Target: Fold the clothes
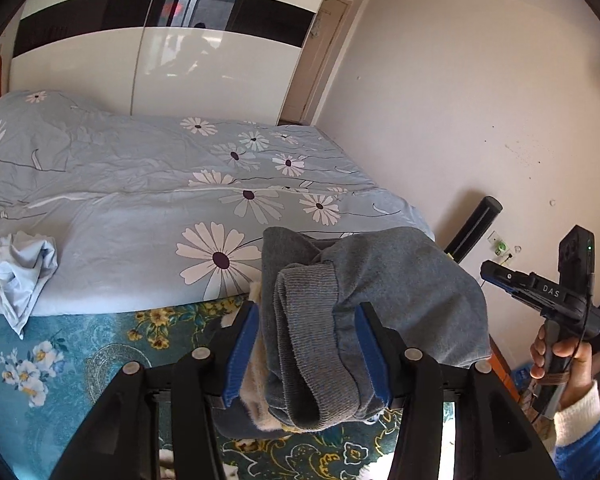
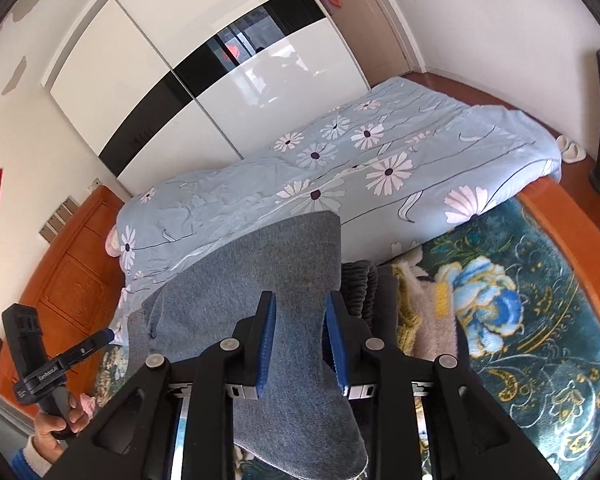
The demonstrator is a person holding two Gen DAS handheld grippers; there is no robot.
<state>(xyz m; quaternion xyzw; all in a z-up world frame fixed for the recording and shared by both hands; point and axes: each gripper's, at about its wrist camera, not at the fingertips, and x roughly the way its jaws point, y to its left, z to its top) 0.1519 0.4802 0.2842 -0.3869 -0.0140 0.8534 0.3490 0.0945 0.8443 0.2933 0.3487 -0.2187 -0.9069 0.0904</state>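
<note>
Left wrist view: the left gripper clamps a bunched grey sweater, ribbed cuff folded between its blue pads, lifted just in front of the daisy-print duvet. A crumpled pale-blue garment lies on the duvet's near edge.

Right wrist view: the right gripper pinches a flat grey panel of the sweater, again in front of the duvet.

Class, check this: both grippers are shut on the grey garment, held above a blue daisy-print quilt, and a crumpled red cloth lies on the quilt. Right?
One error: the crumpled cloth is light blue, not red, as the left wrist view shows. The left gripper and right gripper do clamp the grey garment above the daisy-print quilt.
</note>
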